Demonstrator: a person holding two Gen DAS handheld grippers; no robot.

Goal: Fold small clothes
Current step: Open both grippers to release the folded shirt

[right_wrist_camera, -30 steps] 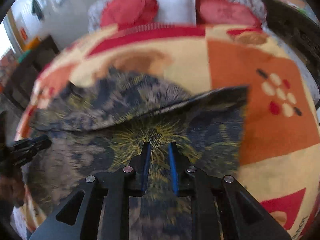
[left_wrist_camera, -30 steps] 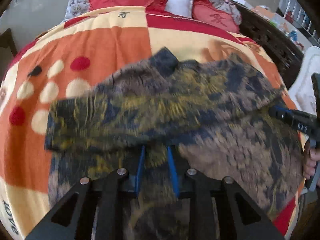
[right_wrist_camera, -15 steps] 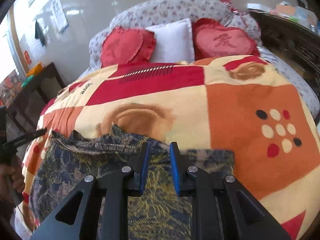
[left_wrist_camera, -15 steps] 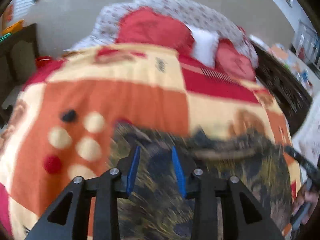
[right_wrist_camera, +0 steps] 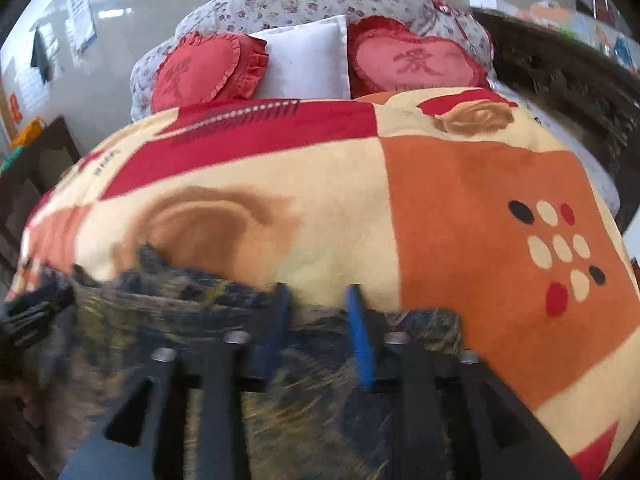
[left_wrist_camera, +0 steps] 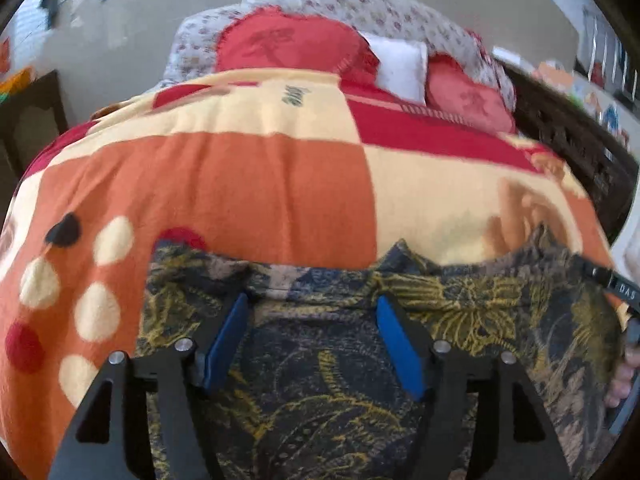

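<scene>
A dark blue garment with a gold leaf print (left_wrist_camera: 320,392) lies folded on the bed's patchwork blanket (left_wrist_camera: 260,184), its far edge just ahead of both grippers. My left gripper (left_wrist_camera: 312,300) hovers over the garment's left part. Its jaws are opening, and the blue pads (left_wrist_camera: 230,336) stand wide of the cloth below. My right gripper (right_wrist_camera: 318,294) is over the right part of the garment (right_wrist_camera: 168,312). Its jaws are opening too and press on nothing. Each gripper shows at the edge of the other's view: the right gripper (left_wrist_camera: 612,284), the left gripper (right_wrist_camera: 32,312).
Two red heart cushions (right_wrist_camera: 208,68) and a white pillow (right_wrist_camera: 308,60) lie at the head of the bed by a floral headboard (right_wrist_camera: 320,4). Dark carved wooden furniture (left_wrist_camera: 580,152) runs along the right side. A dark cabinet (left_wrist_camera: 32,120) stands at the left.
Both grippers moved forward across the garment with cloth pinched, then spread their jaws and let it go. The loose flap seen a second ago now lies flat.
</scene>
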